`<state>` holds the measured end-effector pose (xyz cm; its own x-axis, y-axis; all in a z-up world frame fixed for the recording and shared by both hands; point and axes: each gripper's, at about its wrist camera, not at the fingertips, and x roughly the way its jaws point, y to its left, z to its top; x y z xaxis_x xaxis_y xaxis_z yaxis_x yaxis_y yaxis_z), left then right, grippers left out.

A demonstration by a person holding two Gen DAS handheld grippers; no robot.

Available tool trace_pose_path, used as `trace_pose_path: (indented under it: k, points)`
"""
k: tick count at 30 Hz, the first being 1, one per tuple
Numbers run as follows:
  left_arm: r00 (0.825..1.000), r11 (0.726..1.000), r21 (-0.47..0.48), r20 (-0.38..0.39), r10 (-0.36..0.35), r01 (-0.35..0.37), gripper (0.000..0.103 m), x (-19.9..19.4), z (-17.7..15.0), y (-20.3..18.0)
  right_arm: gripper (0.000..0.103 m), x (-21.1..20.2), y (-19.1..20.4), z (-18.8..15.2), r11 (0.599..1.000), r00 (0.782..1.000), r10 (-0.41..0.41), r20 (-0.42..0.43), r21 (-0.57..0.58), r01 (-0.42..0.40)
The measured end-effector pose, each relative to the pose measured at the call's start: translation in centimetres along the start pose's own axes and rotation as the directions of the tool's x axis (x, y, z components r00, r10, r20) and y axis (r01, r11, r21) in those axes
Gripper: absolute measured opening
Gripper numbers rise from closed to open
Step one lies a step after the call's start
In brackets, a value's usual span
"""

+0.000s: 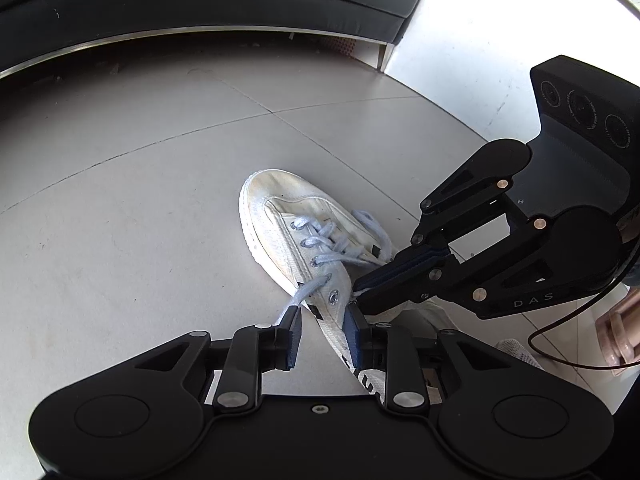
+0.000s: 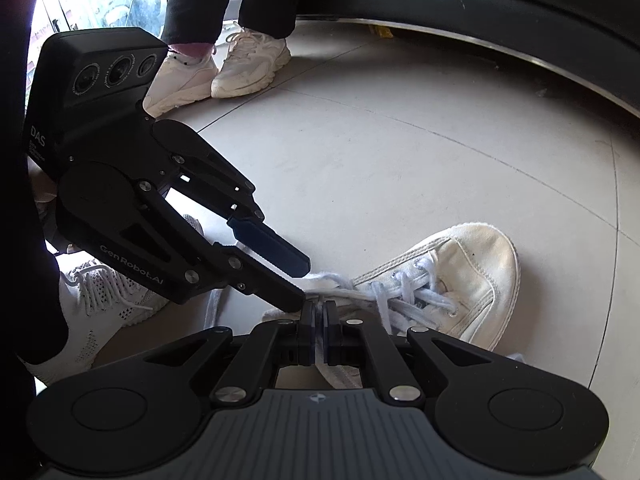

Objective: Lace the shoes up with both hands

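Note:
A white canvas sneaker [image 1: 272, 220] lies on the tiled floor, threaded with pale blue laces [image 1: 320, 240]. My left gripper [image 1: 323, 330] is open over the shoe's collar. The upper edge of the shoe runs between its fingers, and a loose lace end passes beside the left finger [image 1: 294, 332]. My right gripper [image 1: 358, 294] comes in from the right and is shut on a lace strand at the top eyelets. The right wrist view shows the sneaker [image 2: 472, 276] and its laces [image 2: 404, 292], the right gripper [image 2: 319, 312] pinching the strand, and the left gripper [image 2: 304, 283] open just beside it.
A dark sofa [image 1: 200, 0] on a metal base runs along the back. A person's legs in white trainers [image 2: 240, 68] stand on the floor at the rear left. A white mesh shoe [image 2: 104, 300] sits close at the left. A thin cable [image 1: 560, 344] hangs near the right gripper.

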<state>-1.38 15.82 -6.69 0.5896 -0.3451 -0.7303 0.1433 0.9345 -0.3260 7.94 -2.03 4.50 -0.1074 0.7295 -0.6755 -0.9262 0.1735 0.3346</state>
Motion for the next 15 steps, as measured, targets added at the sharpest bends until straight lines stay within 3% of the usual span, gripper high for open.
trace_pose_path:
  k: [15]
  points:
    - [1.000, 1.000, -0.013, 0.001, 0.000, 0.000, 0.029, 0.03, -0.07, 0.38, 0.007, 0.55, -0.45, -0.47, 1.000, 1.000, -0.009, -0.006, 0.028, 0.009]
